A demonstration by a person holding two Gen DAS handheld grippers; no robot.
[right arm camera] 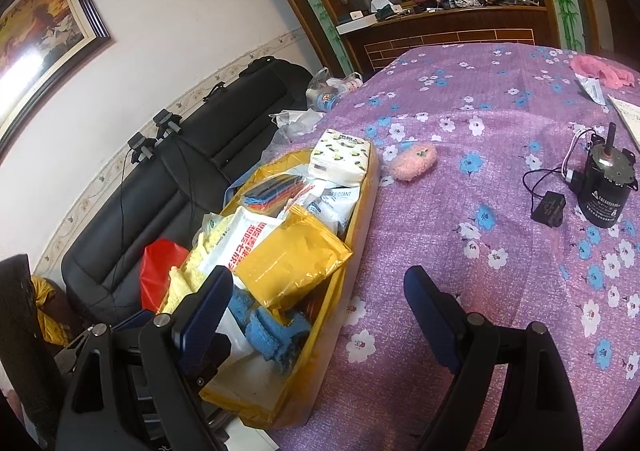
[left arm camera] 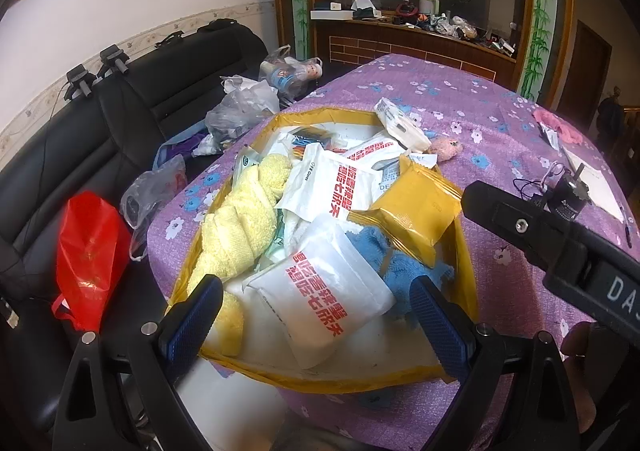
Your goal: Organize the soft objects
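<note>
Left wrist view: left gripper [left arm camera: 316, 315] fingers apart, empty, over the open yellow fabric bin [left arm camera: 466, 251] at the desk's left edge. Right gripper [right arm camera: 316, 315] also apart, empty. Small pink fuzzy plush pouch [right arm camera: 413, 161] lies just beside the bin's far corner. Likely light, squashy, non-slip; pinch across its short middle.

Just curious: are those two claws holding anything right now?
No. Both the left gripper and right gripper are open and empty above the yellow box.
</note>
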